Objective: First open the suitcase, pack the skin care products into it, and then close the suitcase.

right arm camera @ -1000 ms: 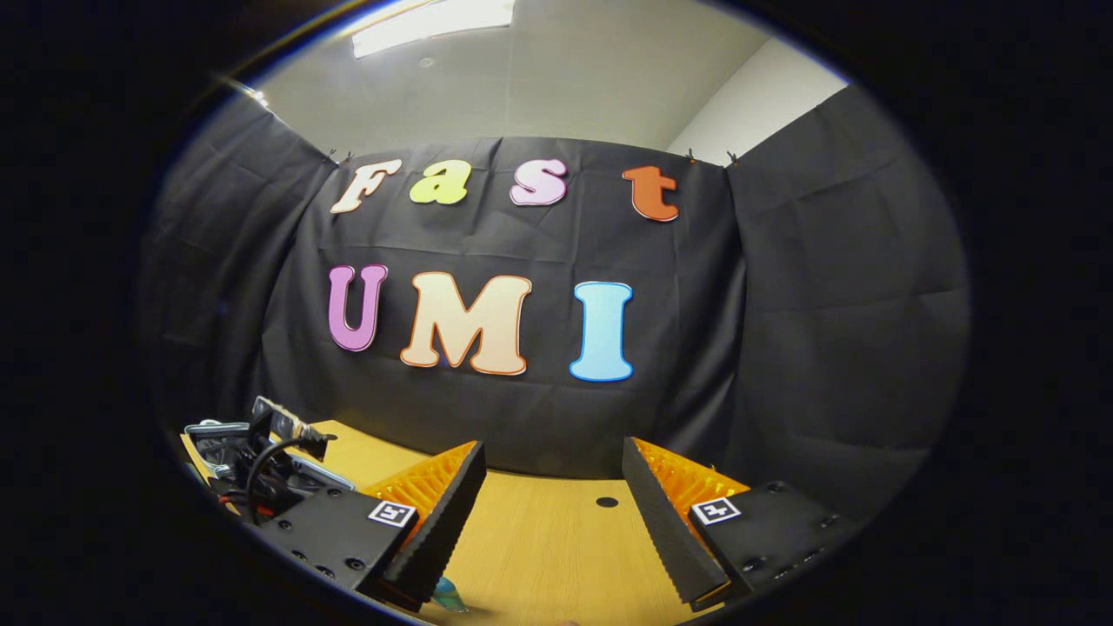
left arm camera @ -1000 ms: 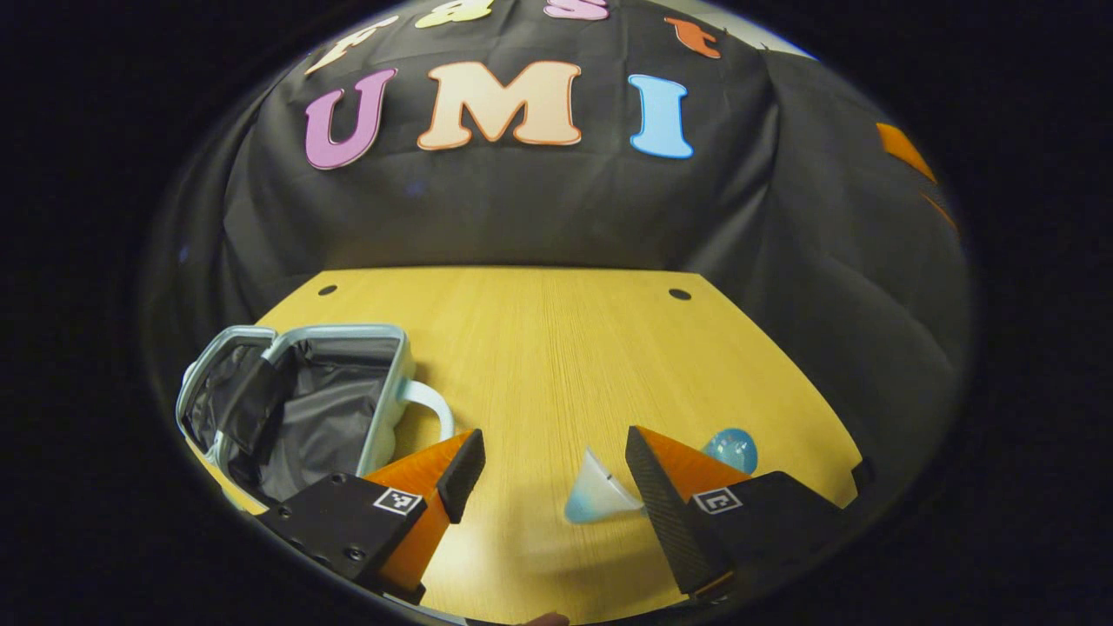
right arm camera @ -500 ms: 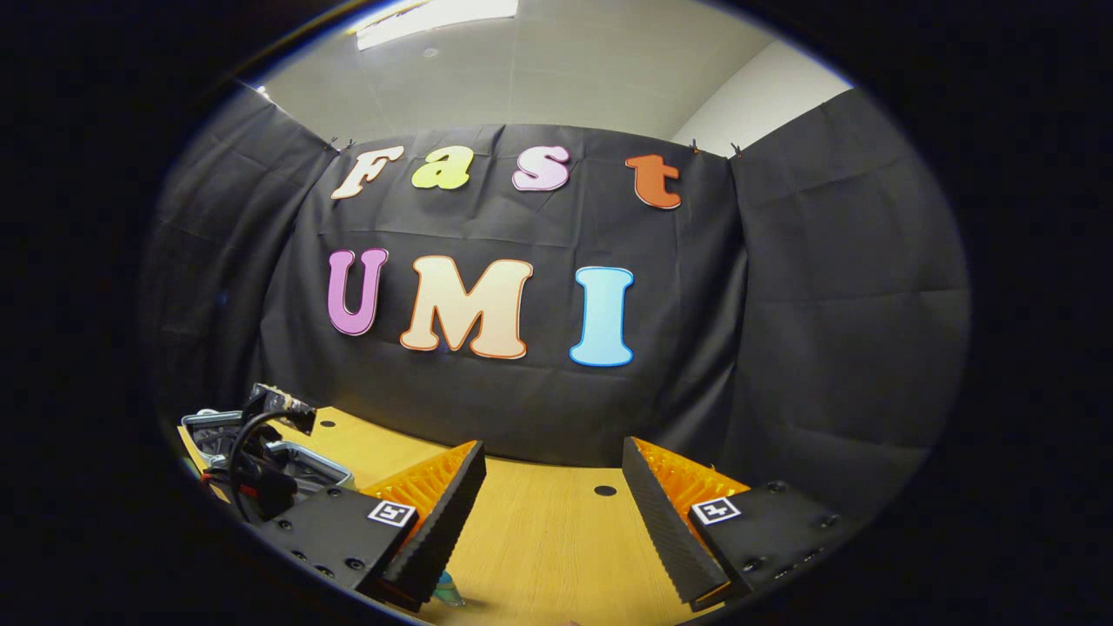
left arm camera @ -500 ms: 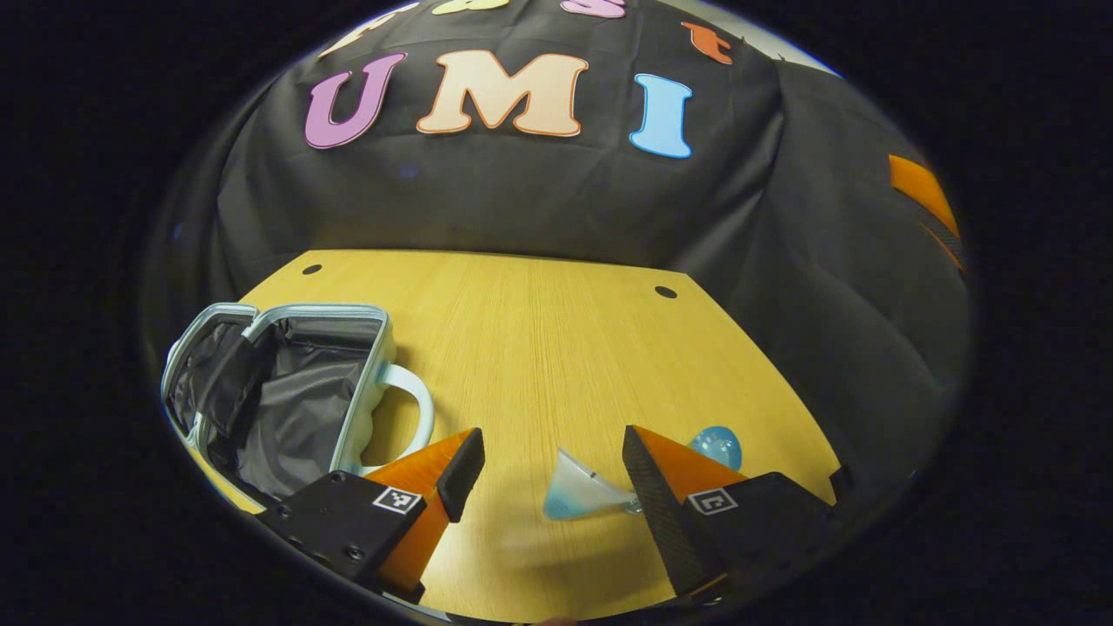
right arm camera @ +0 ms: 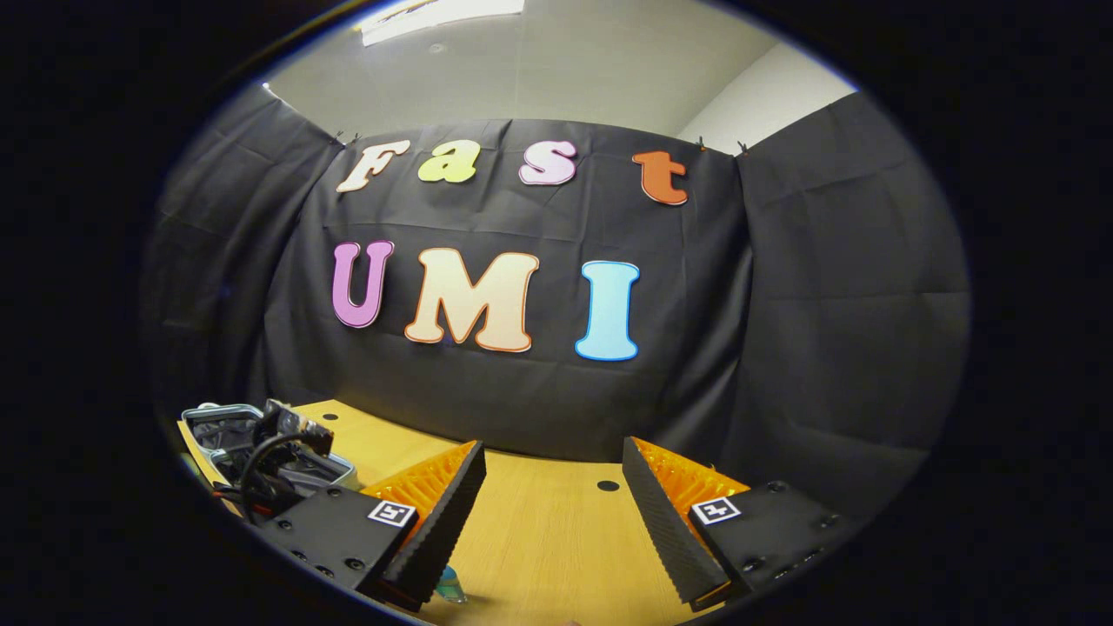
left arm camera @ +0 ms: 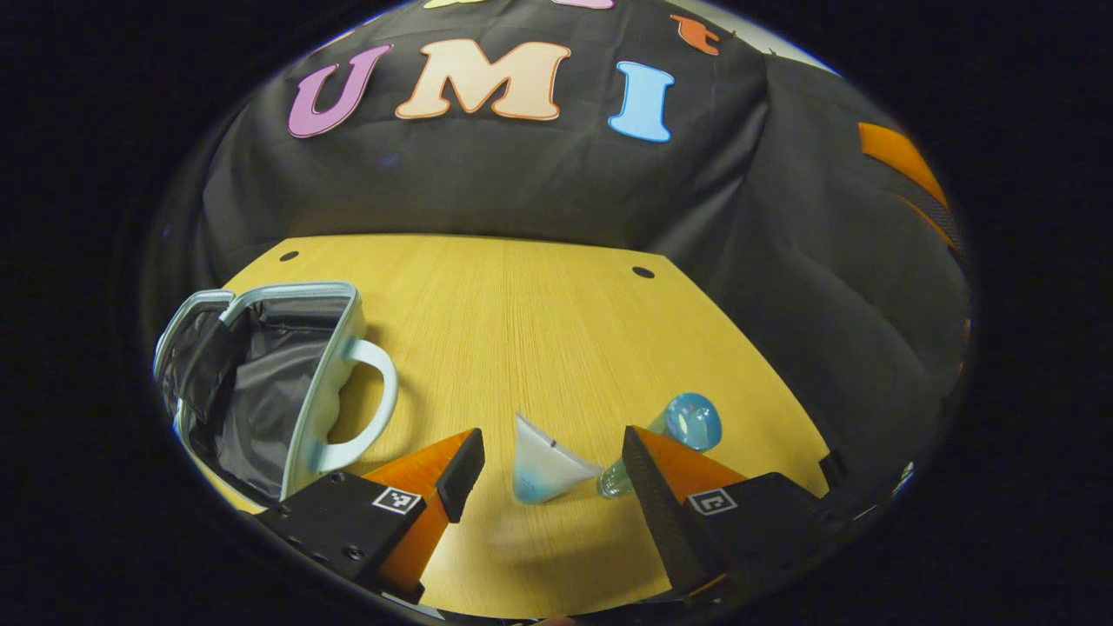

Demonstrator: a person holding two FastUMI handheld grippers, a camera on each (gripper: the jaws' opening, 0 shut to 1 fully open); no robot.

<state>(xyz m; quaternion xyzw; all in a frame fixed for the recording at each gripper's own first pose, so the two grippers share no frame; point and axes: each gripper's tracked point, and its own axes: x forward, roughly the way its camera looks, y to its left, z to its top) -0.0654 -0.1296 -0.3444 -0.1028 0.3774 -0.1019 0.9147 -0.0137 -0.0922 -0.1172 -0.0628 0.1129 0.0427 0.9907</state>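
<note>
Two skin care items are lying on the table [left arm camera: 539,322] in the left gripper view — one tube [left arm camera: 543,474] and one bottle [left arm camera: 674,430]. The left gripper [left arm camera: 552,478] is hovering wide open, empty; the tube is sitting between its fingers, long axis slanting across the gap, the bottle just beyond. One suitcase [left arm camera: 261,382] is lying open, well left. In the right gripper view, the right gripper [right arm camera: 552,509] is hanging open, holding nothing, farther off — the left looks nearer.

Left gripper view tilts down, near table [left arm camera: 539,322] – right gripper view faces wall; both share table [right arm camera: 548,539].
</note>
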